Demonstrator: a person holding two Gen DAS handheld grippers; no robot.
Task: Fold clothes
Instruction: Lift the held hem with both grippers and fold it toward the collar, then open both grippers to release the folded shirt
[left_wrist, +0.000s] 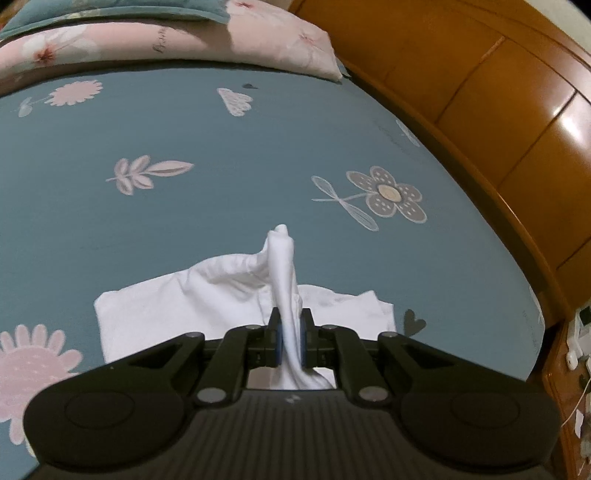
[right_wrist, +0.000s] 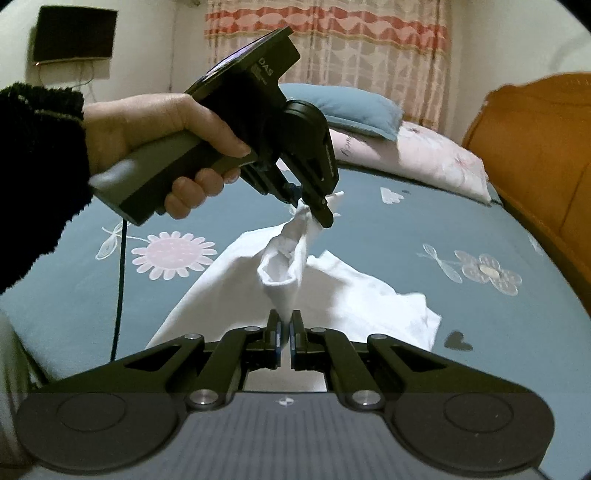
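**Both claws pinch one edge of the garment, lifted for a fold**

The white, thin cotton garment (right_wrist: 332, 291) lies partly flat on the teal bedsheet printed with pink and grey flowers (left_wrist: 184, 129), with one edge raised off it. The left claw (left_wrist: 291, 338) is clamped on a bunched strip of that cloth; the right claw (right_wrist: 284, 334) is closed narrowly on the same raised edge, close beside it. This reads as a fold in mid-carry. Next, I judge, both claws must travel together, keeping the edge taut, and lay it squarely over the flat part.
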